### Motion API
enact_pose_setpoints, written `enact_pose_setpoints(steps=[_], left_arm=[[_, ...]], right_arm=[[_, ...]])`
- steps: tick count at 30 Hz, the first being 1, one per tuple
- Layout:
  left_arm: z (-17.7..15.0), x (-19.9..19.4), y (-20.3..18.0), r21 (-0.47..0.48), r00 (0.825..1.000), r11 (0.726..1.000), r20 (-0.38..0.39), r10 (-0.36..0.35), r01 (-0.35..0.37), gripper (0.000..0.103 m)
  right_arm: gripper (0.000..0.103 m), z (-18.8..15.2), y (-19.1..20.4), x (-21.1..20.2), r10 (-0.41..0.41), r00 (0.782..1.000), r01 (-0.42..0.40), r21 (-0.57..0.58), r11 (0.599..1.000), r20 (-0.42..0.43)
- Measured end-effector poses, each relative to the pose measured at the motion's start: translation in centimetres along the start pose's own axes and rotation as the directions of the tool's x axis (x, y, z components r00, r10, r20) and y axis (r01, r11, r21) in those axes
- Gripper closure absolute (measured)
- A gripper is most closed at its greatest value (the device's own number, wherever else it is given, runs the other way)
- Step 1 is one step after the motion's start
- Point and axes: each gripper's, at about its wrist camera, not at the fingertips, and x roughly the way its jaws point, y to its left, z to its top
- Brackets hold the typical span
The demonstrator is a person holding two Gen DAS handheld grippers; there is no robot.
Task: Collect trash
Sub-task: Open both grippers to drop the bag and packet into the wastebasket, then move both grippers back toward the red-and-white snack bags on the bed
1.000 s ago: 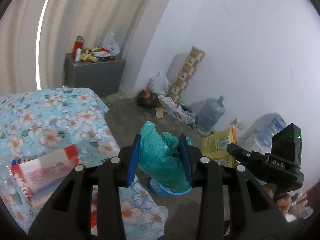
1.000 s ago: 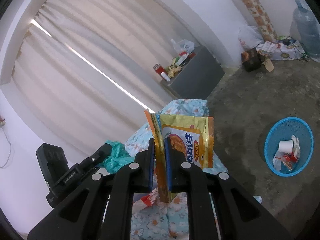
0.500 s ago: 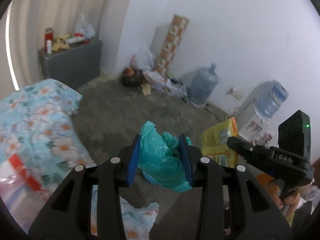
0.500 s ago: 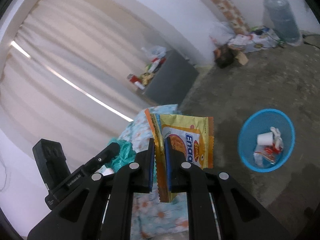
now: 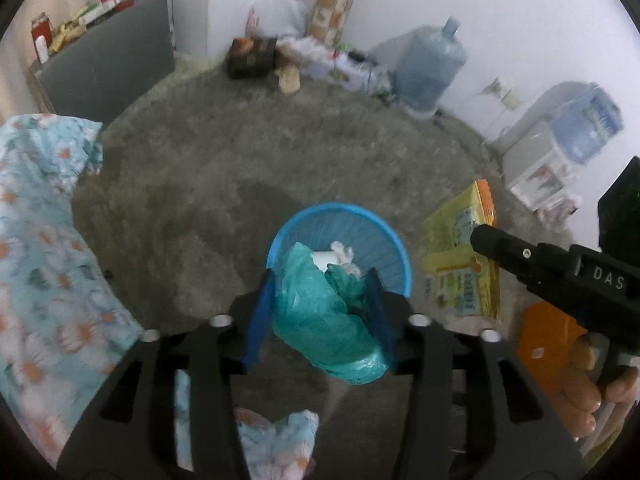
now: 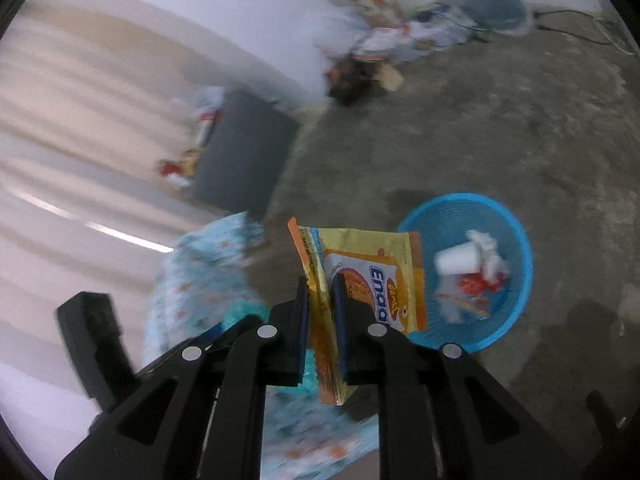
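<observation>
Now teal bag (image 5: pixel 324 320) btwn left tool (image 5: pixel 322 312) pads

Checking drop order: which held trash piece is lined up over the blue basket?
The teal plastic bag in the left tongs, overlapping the basket. The yellow wrapper in the right tongs sits beside it.

floor (image 5: pixel 192 184) bare around basket (image 5: pixel 384 232) | floral bedding (image 5: pixel 36 240) left

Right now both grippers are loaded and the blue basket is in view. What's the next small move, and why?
Probably open the left gripper and drop the teal plastic bag. In the left wrist view the bag appears directly over the blue basket, which already holds a white cup and scraps. The right gripper, clamped on the yellow snack wrapper, sits off to the basket's side, so it should follow.
</observation>
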Motion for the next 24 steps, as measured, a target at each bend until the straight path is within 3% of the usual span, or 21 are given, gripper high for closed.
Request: enact_pose_setpoints(steps=[2, 5, 10, 15, 22, 24], left_arm=[[0.2, 1.8, -0.4, 0.013, 1.0, 1.0, -0.021, 0.006, -0.006, 0.039], [0.2, 3.1, -0.5, 0.016, 0.999, 1.0, -0.045, 0.005, -0.004, 0.037], [-0.2, 0.2, -0.1, 0.007, 0.998, 0.999, 0.041, -0.04, 0.04, 0.03], [-0.7, -4.2, -0.2, 0.018, 0.99, 0.997, 0.116, -0.077, 0.076, 0.022], [-3.1, -13.3, 1.1, 0.016, 0.958, 0.991, 0.252, -0.135, 0.136, 0.02], [-4.5, -15.9, 1.6, 0.02, 0.951, 0.992, 0.283, -0.124, 0.123, 0.02]], right_arm=[[0.055, 0.4, -2.1, 2.1, -0.047, 0.999, 0.047, 0.034, 0.998, -0.017], [0.054, -0.3, -5.4, 4.1, -0.123, 0.991, 0.129, 0.115, 0.985, -0.058], [0.054, -2.5, -6.2, 3.1, -0.107, 0.994, 0.109, 0.135, 0.985, -0.023], [0.051, -4.7, -3.7, 0.6, -0.089, 0.996, 0.086, 0.083, 0.993, 0.025], [0.039, -7.3, 4.1, -3.6, -0.082, 0.992, 0.092, -0.1, 0.991, 0.098], [0.033, -8.2, 6.8, -4.9, -0.065, 0.99, 0.086, -0.168, 0.982, 0.126]])
